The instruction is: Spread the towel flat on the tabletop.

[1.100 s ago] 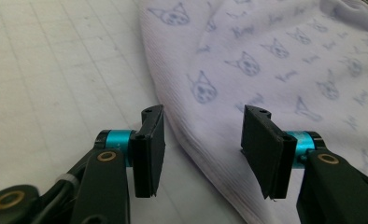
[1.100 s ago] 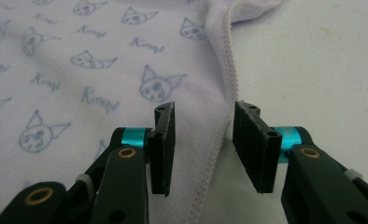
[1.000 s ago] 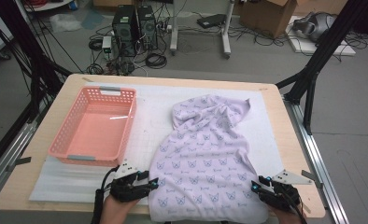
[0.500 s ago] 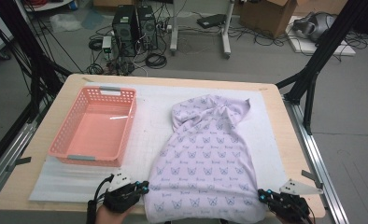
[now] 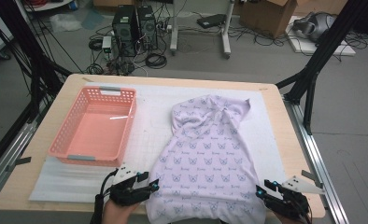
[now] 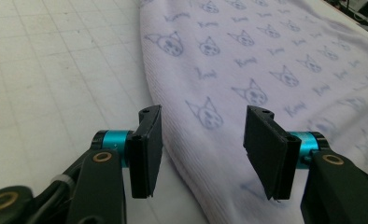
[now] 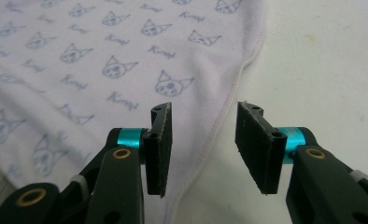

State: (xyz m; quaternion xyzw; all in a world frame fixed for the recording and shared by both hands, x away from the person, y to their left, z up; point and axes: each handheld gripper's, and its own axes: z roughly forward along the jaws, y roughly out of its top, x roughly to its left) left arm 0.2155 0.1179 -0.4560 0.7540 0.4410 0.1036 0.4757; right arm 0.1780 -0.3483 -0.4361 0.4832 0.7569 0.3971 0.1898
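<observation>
- High view: pale lilac knit garment with a small cat-face print (image 5: 205,158) spread flat on the white padded surface (image 5: 149,121), its near hem between the two grippers. Left gripper (image 5: 150,187) just beside the hem's left corner, right gripper (image 5: 261,191) just beside the right corner. Empty pink slotted plastic basket (image 5: 95,126) well apart, beyond and to the left of the left gripper's fingers.
- Left gripper view: fingers (image 6: 145,149) standing apart, having just been opening, nothing pressed between them. Curved garment edge running between the pads and on past the tips; bare gridded surface to the left of the left pad, printed cloth ahead and under the right pad.
- Right gripper view: fingers (image 7: 159,144) likewise apart and just been opening, no cloth clamped. Stitched side seam of the garment (image 7: 229,93) passing down through the gap; printed cloth beyond and left of the left pad, bare surface right of the right pad.
- Step in hand, by judgement: both near corners let go, garment laid out for folding or smoothing.
- Next move likely calls for lowering each pair of fingers over its edge, closing on a single layer, then lifting both corners evenly to avoid skewing the cloth.
</observation>
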